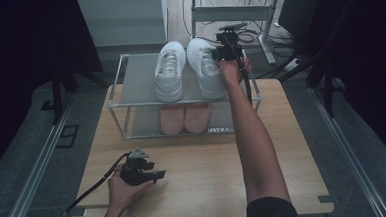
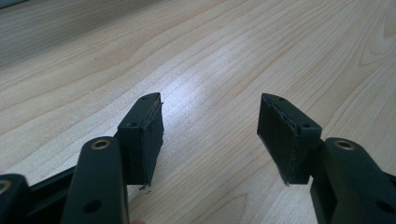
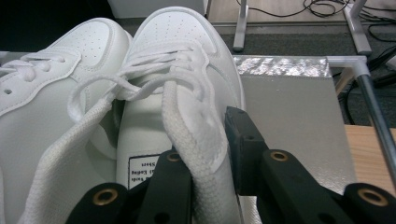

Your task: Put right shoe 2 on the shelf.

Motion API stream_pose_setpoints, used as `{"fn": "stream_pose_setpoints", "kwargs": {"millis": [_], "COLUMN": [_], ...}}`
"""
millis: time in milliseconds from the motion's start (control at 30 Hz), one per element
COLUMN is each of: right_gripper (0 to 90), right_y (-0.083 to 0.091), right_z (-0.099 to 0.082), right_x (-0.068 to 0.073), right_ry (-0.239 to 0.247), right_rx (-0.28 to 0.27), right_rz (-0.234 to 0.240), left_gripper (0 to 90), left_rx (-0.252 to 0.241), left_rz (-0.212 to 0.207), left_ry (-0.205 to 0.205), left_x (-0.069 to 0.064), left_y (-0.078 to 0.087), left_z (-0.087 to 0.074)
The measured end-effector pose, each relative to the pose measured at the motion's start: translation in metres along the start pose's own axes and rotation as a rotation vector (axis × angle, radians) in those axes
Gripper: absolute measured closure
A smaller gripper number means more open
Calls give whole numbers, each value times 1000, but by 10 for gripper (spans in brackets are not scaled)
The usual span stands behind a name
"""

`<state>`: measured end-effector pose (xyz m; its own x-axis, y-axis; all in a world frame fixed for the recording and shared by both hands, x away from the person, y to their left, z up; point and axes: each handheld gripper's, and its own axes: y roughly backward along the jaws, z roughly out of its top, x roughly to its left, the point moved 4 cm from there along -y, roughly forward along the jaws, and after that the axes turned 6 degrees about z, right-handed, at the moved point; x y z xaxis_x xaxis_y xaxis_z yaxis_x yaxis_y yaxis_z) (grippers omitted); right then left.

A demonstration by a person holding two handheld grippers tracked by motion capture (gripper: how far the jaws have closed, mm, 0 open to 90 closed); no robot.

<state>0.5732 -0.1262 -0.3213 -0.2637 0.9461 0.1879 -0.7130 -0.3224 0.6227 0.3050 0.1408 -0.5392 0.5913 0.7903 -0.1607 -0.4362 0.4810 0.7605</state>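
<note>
right hand-held gripper (image 3: 219, 154) is clamped on the white sneaker's (image 3: 177, 93) collar; left hand-held gripper (image 2: 210, 135) gapes over the table (image 2: 210, 56).

looks like a lab or test setup, black curtains (image 1: 23, 57) all around, grey carpet floor (image 1: 28, 147), loose cables (image 1: 255, 35), metal desk legs (image 1: 265, 39), wood counter (image 1: 199, 163) on rails

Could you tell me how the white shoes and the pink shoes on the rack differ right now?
The white shoes stand on the rack's top shelf; the pink shoes sit on the lower shelf. The white pair shows in full, laces included; of the pink pair just the near ends show under the top shelf. The right gripper has its jaws around the collar of one white shoe; nothing touches the pink pair. Both pairs sit side by side.
</note>
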Motion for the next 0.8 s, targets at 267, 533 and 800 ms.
{"fn": "stream_pose_setpoints", "kwargs": {"millis": [267, 533, 800], "right_gripper": [637, 540, 668], "right_y": [-2, 30, 64], "right_z": [-1, -4, -19], "right_x": [0, -5, -20], "right_ry": [-1, 61, 137], "right_rx": [6, -69, -83], "right_rz": [50, 95, 125], "left_gripper": [410, 410, 410], "left_rx": [2, 0, -6], "left_rz": [-2, -5, 2], "left_ry": [-3, 5, 10], "left_x": [-1, -2, -2], "left_y": [-1, -2, 0], "left_z": [0, 0, 0]}}
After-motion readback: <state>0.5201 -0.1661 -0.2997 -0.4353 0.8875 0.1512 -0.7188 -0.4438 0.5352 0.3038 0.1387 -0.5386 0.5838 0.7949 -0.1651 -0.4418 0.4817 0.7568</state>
